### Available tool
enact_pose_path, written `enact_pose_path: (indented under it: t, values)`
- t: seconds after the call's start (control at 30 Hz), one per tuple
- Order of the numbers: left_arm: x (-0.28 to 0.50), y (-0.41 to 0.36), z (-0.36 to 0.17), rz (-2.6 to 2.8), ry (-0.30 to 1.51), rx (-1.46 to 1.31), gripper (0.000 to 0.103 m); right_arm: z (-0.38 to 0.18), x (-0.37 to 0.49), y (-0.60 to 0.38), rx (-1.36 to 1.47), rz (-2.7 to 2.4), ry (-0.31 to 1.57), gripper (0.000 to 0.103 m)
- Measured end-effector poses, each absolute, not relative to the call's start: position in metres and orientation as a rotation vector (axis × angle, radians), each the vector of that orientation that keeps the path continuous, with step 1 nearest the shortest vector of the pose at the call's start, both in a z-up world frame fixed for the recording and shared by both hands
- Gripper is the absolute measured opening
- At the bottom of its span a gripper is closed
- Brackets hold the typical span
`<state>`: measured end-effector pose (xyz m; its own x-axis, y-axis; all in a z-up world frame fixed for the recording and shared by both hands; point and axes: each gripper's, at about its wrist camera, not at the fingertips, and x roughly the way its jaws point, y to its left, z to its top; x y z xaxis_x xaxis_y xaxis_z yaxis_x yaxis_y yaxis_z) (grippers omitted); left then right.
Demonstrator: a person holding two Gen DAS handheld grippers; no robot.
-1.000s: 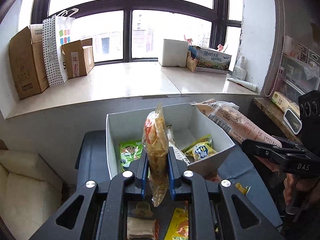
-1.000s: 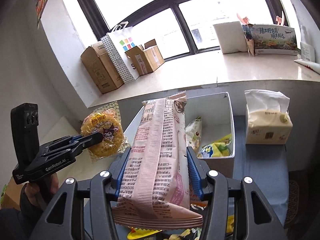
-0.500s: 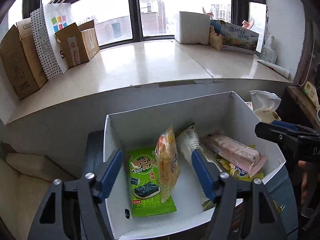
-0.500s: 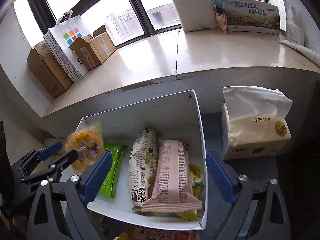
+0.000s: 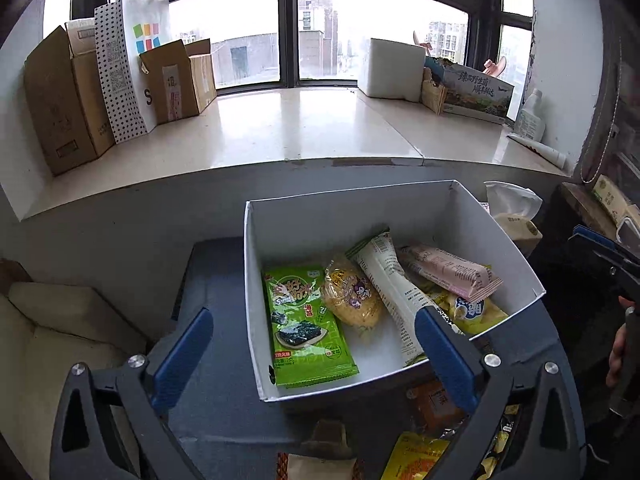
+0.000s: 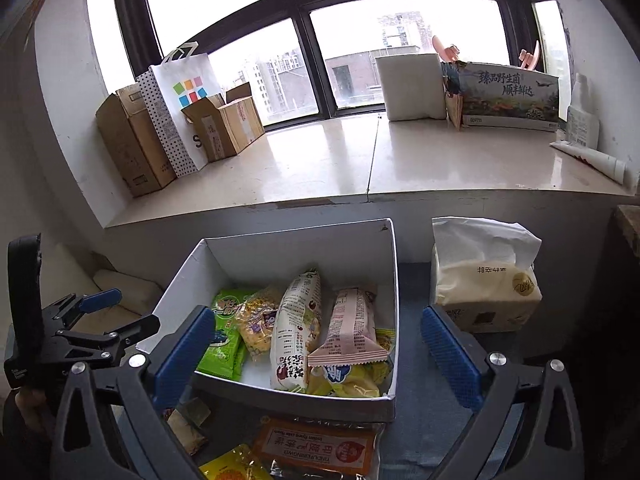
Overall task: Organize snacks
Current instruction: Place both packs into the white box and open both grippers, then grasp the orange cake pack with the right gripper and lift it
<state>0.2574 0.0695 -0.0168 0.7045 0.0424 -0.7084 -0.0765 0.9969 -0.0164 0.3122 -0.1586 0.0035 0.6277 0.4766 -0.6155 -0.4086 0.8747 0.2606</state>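
Note:
A white open box (image 5: 250, 280) (image 6: 394, 280) sits on a dark blue surface and holds several snacks: a green seaweed pack (image 5: 304, 324) (image 6: 224, 332), a round yellow cake pack (image 5: 352, 296) (image 6: 260, 320), a long white pack (image 5: 396, 284) (image 6: 296, 328), a pink wafer pack (image 5: 452, 272) (image 6: 352, 328) and yellow packs (image 5: 472, 312) (image 6: 352, 380). My left gripper (image 5: 316, 348) is open and empty in front of the box; it also shows in the right wrist view (image 6: 116, 312). My right gripper (image 6: 316, 356) is open and empty over the box's near edge.
Loose snacks lie in front of the box: an orange pack (image 6: 316, 448), a yellow pack (image 5: 412, 456) (image 6: 232, 468). A tissue pack (image 6: 484, 284) (image 5: 516, 224) stands right of the box. The window sill holds cardboard boxes (image 5: 60, 104) and a paper bag (image 6: 180, 108).
Both grippers have pulled back from the box and stay open. The round cake pack has fallen flat in the box beside the seaweed pack.

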Motion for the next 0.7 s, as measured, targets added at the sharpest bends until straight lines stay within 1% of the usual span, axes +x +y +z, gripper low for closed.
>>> enact_pose_path:
  t: [0.17,0.4,0.53,0.7]
  values:
    - [0.2,0.077,-0.01,0.044,0.739,-0.119,0.103,-0.001,0.261,-0.161,0.049,0.576,0.694,0.103]
    - [0.137,0.07,-0.034,0.062,0.786,-0.108,0.103,-0.042,0.206,-0.161,-0.136,0.612,0.727,0.103]
    - [0.117,0.068,-0.049,0.064,0.825,-0.124,0.103,-0.069,0.187,-0.158,-0.216,0.614,0.743,0.103]
    - [0.111,0.067,-0.061,0.062,0.862,-0.139,0.103,-0.103,0.187,-0.138,-0.437,0.602,0.771,0.103]
